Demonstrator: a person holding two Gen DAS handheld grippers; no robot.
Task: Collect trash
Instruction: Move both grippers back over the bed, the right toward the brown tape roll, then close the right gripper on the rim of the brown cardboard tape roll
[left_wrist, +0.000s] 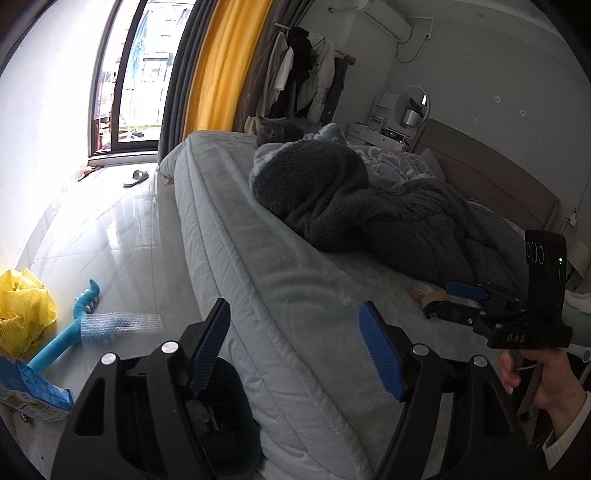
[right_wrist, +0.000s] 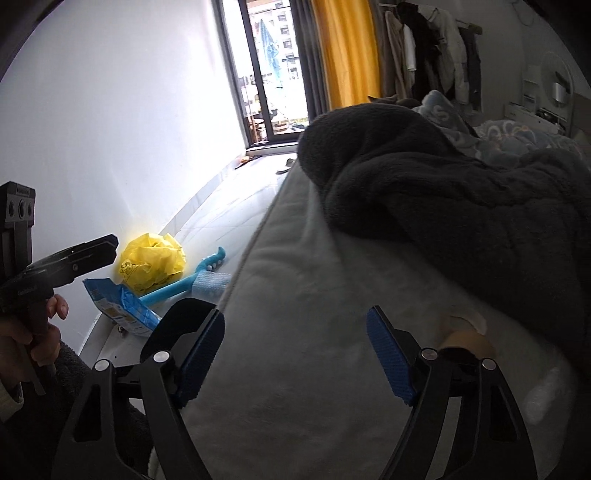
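Observation:
My left gripper (left_wrist: 295, 347) is open and empty over the near edge of the bed (left_wrist: 258, 258). A dark bin (left_wrist: 225, 424) with some waste inside stands just below its left finger. My right gripper (right_wrist: 295, 354) is open and empty over the grey mattress (right_wrist: 295, 295); it also shows in the left wrist view (left_wrist: 454, 299). A brown tape roll (left_wrist: 430, 295) lies on the bed right at its fingers, and shows behind the right finger in the right wrist view (right_wrist: 467, 341). On the floor lie a crumpled yellow bag (right_wrist: 153, 264), a blue packet (right_wrist: 122, 308) and bubble wrap (left_wrist: 122, 326).
A blue toy guitar (left_wrist: 74, 321) lies on the floor by the wall. A dark blanket (left_wrist: 369, 206) is heaped on the bed and a grey cat (left_wrist: 277, 131) sits at its far end. A slipper (left_wrist: 136, 178) lies near the balcony door.

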